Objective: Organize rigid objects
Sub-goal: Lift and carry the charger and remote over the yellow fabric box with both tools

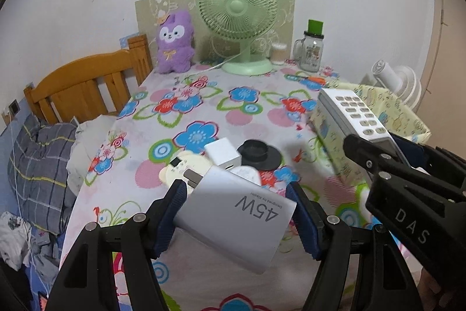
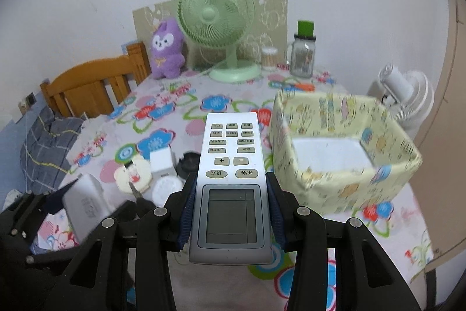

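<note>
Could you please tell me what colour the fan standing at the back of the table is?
The fan is pale green, clearest in the left wrist view.

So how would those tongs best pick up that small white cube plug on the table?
Probably from above, closing on two opposite flat sides of the white cube plug. It sits upright but crowded: the black round lid lies right beside it, so the sides facing away from that neighbour look easiest.

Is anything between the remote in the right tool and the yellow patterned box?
Nothing visible: the grey air-conditioner remote, clamped in the right tool, sits just left of the open yellow patterned storage box, whose white floor looks bare.
</note>
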### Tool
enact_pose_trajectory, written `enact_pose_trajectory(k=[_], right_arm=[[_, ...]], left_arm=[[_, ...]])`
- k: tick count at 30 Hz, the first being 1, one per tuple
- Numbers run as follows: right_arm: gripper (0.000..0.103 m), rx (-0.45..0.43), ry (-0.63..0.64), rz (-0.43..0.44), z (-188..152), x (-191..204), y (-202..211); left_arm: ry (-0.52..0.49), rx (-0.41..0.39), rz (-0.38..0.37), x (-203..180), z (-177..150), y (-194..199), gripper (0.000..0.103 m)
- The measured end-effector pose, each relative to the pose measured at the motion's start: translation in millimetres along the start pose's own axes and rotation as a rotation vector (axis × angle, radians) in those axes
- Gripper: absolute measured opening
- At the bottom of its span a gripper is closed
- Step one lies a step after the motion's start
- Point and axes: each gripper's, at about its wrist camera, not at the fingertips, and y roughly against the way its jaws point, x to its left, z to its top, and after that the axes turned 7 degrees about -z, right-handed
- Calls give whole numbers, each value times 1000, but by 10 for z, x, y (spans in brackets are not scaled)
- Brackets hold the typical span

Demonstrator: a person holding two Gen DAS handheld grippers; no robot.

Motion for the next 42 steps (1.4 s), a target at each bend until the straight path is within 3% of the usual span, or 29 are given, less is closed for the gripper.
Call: enact_pose_trajectory(k=[9, 42], right_arm=[[47, -24, -2, -7, 128, -148, 183], [47, -49, -101, -83, 359, -1204, 228]], left_arm=[[-26, -49, -16, -211, 187, 152, 72], [-106, -47, -75, -1181, 611, -94, 72]])
